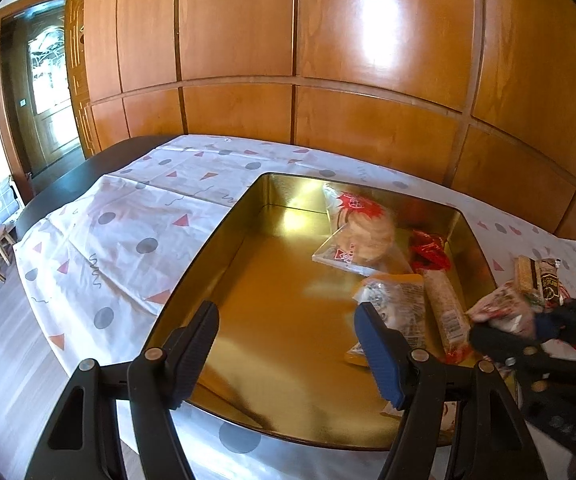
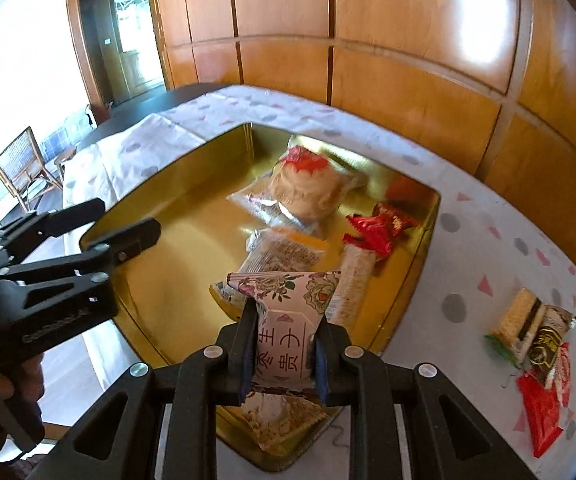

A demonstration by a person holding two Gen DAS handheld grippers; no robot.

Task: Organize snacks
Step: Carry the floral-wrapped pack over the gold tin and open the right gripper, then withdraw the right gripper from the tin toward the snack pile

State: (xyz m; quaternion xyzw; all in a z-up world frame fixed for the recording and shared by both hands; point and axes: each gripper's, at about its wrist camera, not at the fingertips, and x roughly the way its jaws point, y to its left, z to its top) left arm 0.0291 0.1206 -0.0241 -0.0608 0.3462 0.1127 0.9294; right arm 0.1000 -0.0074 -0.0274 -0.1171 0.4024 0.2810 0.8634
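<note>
Snack sorting at a cloth-covered table: the right gripper (image 2: 283,344) is clamped on a floral-print snack packet (image 2: 288,320), held over the near-right part of the gold tin (image 2: 99,224), which already holds a round cookie pack (image 2: 308,196), red wrappers (image 2: 380,228) and a long cracker bar (image 2: 352,284). The left gripper (image 1: 288,348) hangs over the tin w/ fingers apart, holding nothing. A few snacks (image 2: 532,340) wait on the tablecloth (image 2: 468,248). The packet looks light, crinkly and prob. crushable; grip at mid-body seems apt, not the slippery sealed ends.
</note>
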